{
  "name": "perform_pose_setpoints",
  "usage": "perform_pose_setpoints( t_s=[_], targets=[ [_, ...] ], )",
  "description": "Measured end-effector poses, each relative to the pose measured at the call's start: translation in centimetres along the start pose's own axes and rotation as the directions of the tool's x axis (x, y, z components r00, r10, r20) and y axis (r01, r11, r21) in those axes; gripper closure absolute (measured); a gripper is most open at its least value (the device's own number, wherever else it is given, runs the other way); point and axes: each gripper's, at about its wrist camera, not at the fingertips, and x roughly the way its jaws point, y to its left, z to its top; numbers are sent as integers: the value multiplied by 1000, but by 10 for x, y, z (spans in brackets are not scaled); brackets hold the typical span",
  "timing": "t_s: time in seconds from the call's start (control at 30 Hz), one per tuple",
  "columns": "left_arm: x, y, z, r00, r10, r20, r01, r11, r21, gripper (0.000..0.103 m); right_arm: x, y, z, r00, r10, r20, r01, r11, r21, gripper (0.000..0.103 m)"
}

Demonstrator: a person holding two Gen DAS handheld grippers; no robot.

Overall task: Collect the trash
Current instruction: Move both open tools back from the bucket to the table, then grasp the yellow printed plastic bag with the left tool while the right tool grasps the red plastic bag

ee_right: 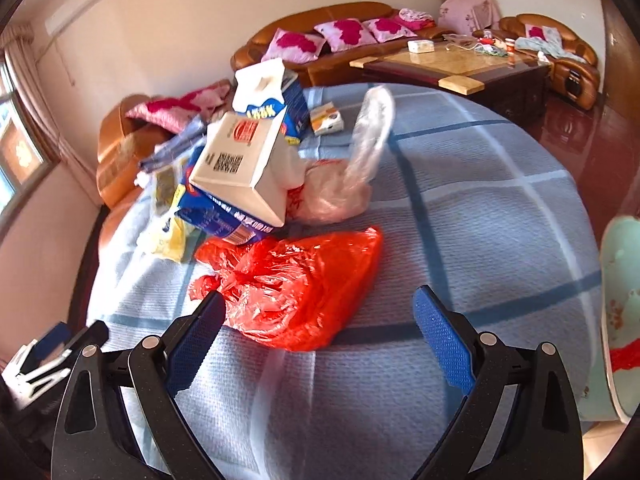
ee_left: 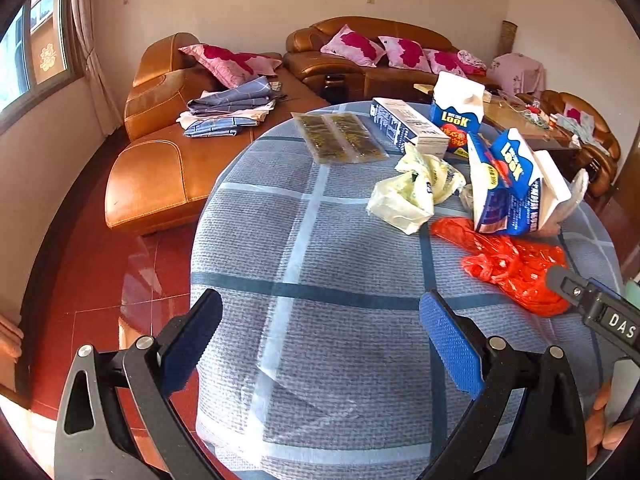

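Note:
A crumpled red plastic bag (ee_right: 296, 292) lies on the blue checked tablecloth (ee_right: 480, 220), just ahead of my open right gripper (ee_right: 320, 320), whose left finger touches the bag's edge. Behind the red bag lie a tipped blue-and-white carton (ee_right: 240, 176), an upright carton (ee_right: 276, 96), a clear pinkish bag (ee_right: 340, 192) and a yellow wrapper (ee_right: 172, 236). In the left wrist view my left gripper (ee_left: 320, 336) stands open over bare tablecloth (ee_left: 320, 240), well short of the yellow wrapper (ee_left: 416, 192), the red bag (ee_left: 516, 268), both cartons (ee_left: 512, 184) and two brown sachets (ee_left: 340, 140).
A long white box (ee_left: 408, 128) lies at the table's far edge. A small orange-white box (ee_right: 328, 120) sits behind the cartons. Brown leather sofas (ee_left: 168, 152) with pink cushions, a coffee table (ee_right: 456, 64) and a red tiled floor (ee_left: 100, 280) surround the table. A pale green object (ee_right: 620, 312) stands at right.

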Motion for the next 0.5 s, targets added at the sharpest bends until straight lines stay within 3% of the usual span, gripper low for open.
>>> perform_pose_setpoints(
  t_s=[0.03,0.1,0.17,0.3,0.5],
  targets=[
    [2,2,2,1000,-1,-1,1,1000,-3,6,9,5,1,1000,-18,-22,18,1000,-15,12],
    [6,4,7,1000,-8,1,8,1000,-6,6,20,8,0,999,-15,-50,14,1000,-21,29],
    [9,1,12,1000,-29,11,29,1000,1,6,25,10,-2,998,-26,-55,24,999,-34,37],
    [12,-15,27,996,-73,46,71,997,41,6,25,12,-2,998,10,-58,-14,998,-62,75],
    [37,-46,53,996,-77,51,70,990,120,6,-1,5,-2,1000,14,-18,-16,995,-96,84]
  ],
)
